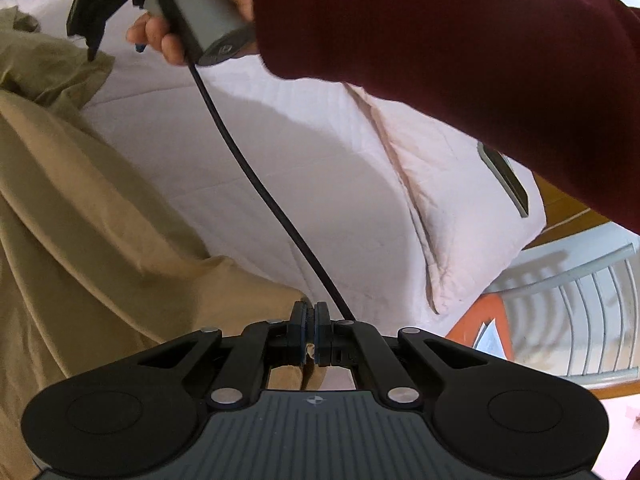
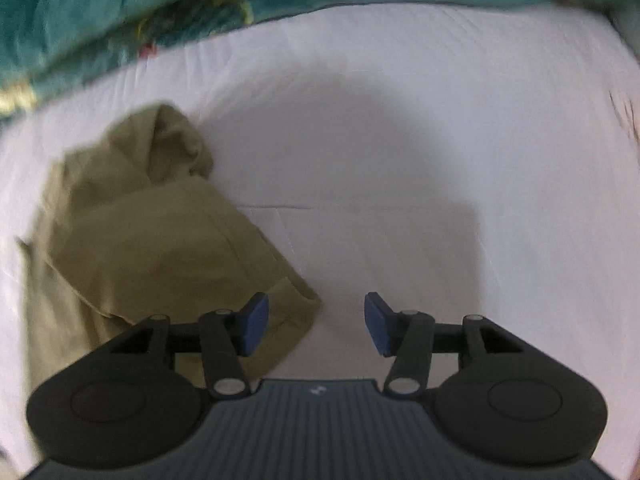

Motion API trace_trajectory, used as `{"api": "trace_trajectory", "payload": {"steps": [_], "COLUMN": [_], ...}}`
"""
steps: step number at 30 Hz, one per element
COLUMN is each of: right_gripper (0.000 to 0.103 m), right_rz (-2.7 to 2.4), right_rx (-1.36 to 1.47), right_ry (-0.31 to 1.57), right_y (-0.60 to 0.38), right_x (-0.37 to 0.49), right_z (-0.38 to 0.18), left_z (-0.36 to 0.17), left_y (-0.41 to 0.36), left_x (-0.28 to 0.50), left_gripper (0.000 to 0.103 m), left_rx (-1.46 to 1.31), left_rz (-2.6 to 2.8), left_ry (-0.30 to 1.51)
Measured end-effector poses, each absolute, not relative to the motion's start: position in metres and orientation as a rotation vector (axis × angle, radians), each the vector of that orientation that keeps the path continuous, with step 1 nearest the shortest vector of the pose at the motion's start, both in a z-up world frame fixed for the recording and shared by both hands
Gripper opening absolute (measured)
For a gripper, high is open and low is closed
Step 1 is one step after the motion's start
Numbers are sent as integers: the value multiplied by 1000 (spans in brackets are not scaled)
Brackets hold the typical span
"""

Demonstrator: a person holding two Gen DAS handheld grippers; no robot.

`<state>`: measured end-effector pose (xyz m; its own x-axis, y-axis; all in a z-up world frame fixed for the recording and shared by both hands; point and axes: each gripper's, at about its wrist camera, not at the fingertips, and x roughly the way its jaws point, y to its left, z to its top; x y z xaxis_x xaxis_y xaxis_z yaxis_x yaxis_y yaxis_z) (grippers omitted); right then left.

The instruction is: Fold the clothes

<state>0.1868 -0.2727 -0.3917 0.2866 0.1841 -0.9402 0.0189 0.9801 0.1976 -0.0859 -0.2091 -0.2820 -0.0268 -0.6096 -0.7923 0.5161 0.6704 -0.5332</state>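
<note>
So the khaki garment is lying crumpled on the bed, which has a white quilted cover. In the left wrist view it fills the whole left side, with folds running down toward the camera. The left gripper has its jaws pressed together, and there's a sliver of the khaki fabric caught right between the blue pads, so it's pinching an edge of the garment. A black cable runs from beside those jaws up across the bed to the other tool.

That other tool shows in the top left of the same view, held by a hand with a dark red sleeve behind it, its black tip just above a bunched bit of the garment. A dark flat object peeks out from under the sleeve near the bed's edge; can't tell what it is.

In the right wrist view the right gripper has its jaws spread wide with nothing between them. The left pad sits over the garment's corner, while the right pad is over bare bedding. It's a blurry shot. A teal blanket lies along the far side of the bed.
</note>
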Motion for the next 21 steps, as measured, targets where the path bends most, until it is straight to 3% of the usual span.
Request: {"api": "trace_trajectory", "payload": {"steps": [4,6,7,8,21], "right_gripper": [53,42,28,4,3], "right_rz": [106,102,110,118,85], "right_rx": [41,39,56,73,85], "right_ry": [1279,1255,1256,1257,1172], "right_y": [-247,-244,-245,-247,-317], "right_x": [185,183,183,184,166], "right_z": [-407,-407,-406,-405,-347], "left_z": [-289,-291,-291,-290,-266], "left_y": [-203,-201,-200,-198,-234], "left_x": [-83,-82,-81,-80,-83], "left_gripper": [3,3,3,3,3], "left_rx": [-107,-116,-119,-123,-134], "left_rz": [-878,-870,-867,-864,-986], "left_ry": [1333,1334,1333,1333,1285]}}
